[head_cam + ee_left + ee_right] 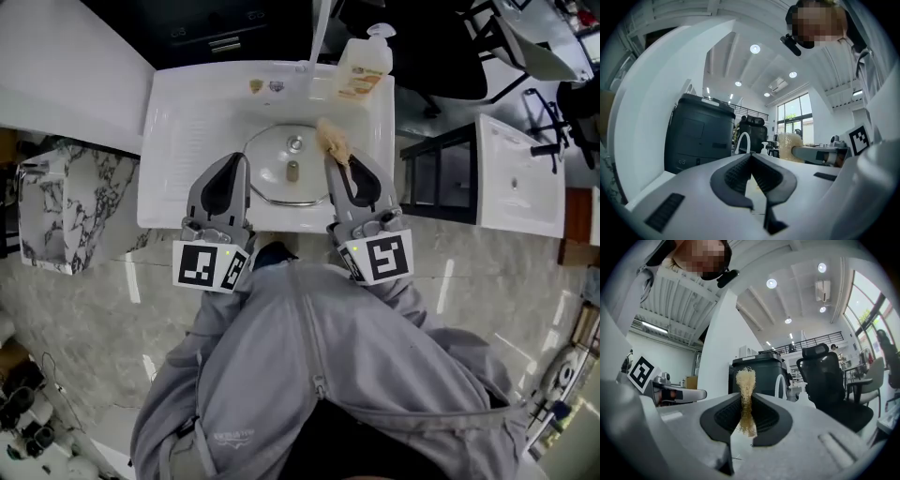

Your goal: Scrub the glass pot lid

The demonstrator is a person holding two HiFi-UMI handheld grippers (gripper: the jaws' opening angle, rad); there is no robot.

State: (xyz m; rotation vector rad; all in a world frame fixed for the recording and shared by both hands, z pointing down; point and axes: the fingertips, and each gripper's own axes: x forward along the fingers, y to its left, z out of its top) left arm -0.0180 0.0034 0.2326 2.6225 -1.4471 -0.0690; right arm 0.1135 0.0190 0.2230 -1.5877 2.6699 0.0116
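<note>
The glass lid (pixel 270 176) is seen lying flat in the white sink (pixel 178 122). It is likely hard, slippery and easy to break, so it is best held by the knob (pixel 292 172). The left gripper (pixel 751 161) is pressed together on nothing. A soft scrubber (pixel 746 380) is pinched in the right gripper (pixel 746 405).

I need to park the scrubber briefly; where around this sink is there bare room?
The ribbed drainboard left of the glass pot lid is bare, out to the sink's left rim. The back ledge is crowded: soap bottle right of the faucet, two small things left of it. The lid fills the basin.
</note>
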